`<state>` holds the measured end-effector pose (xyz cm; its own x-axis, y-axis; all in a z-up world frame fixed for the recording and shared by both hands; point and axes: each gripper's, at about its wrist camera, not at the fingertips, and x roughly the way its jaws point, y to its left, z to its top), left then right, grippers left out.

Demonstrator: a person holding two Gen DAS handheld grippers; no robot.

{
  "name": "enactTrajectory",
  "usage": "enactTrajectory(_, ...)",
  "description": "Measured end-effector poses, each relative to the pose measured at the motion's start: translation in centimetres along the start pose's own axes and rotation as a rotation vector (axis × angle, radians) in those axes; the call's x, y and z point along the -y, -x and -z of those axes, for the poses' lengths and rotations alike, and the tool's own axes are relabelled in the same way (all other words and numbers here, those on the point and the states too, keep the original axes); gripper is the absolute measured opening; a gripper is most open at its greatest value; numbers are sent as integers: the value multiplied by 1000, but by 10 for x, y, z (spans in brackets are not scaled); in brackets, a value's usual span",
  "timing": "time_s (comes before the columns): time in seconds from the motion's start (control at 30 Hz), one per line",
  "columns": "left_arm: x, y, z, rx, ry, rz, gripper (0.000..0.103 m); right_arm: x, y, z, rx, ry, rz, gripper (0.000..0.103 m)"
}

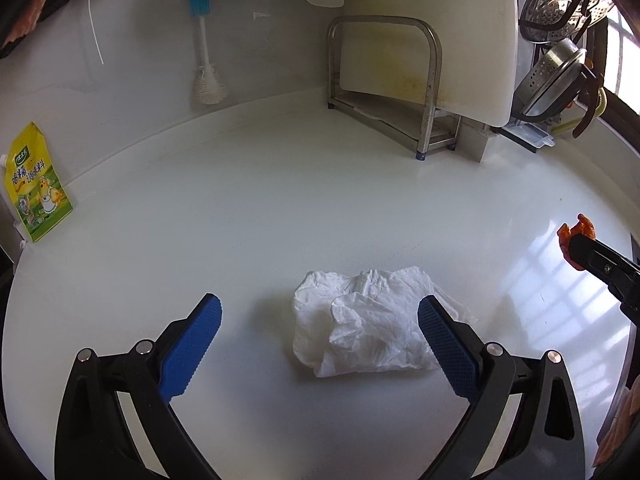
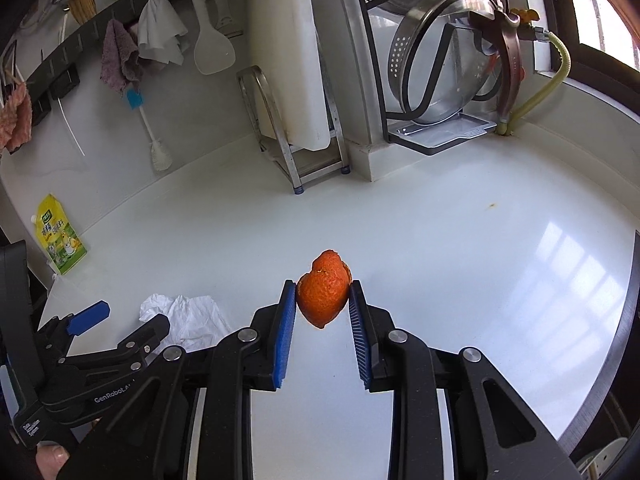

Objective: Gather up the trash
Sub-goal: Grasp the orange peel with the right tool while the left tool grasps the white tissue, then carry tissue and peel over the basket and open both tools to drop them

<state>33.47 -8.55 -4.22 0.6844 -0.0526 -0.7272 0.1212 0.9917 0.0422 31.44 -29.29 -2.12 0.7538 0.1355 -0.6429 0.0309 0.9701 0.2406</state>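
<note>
Left hand-held gripper [image 1: 320, 312]: jaws spread wide and empty, straddling the crumpled white tissue [image 1: 368, 324] that lies flat on the tabletop [image 1: 280, 200], evidently lined up to close on it. The tissue's long axis runs roughly left to right, its nearer right part just beside the right pad. Right hand-held gripper [image 2: 323, 292]: clamped on an orange peel [image 2: 325, 294], held clear above the tabletop, presumably for carrying off; the peel's long axis runs near to far, its pointed tip nearest the camera.

Left gripper [image 1: 320, 312] jaws spread, crumpled white tissue [image 1: 368, 320] between them on counter [image 1: 260, 208]
</note>
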Motion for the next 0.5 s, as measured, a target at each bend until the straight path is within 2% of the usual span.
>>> enactTrajectory(0.13,6,-12,-1,-53,-7,-7,96,8,3,-2,4,-34,-20,26)
enactTrajectory(0.23,9,-15,-2,-64,-21,-26,95,12,3,-2,4,-60,-38,26)
enactTrajectory(0.3,10,-17,-1,-73,-32,-31,91,14,3,-3,6,-66,-39,26)
enactTrajectory(0.37,12,-21,-1,-95,-45,-32,74,15,3,-3,5,-74,-47,26)
enactTrajectory(0.4,13,-22,-1,-106,-51,-25,69,15,3,-3,5,-73,-46,26)
enactTrajectory(0.47,13,-21,-1,-103,-48,1,52,15,2,-2,3,-69,-44,26)
enactTrajectory(0.5,13,-21,-1,-103,-46,9,49,15,2,-2,2,-69,-45,26)
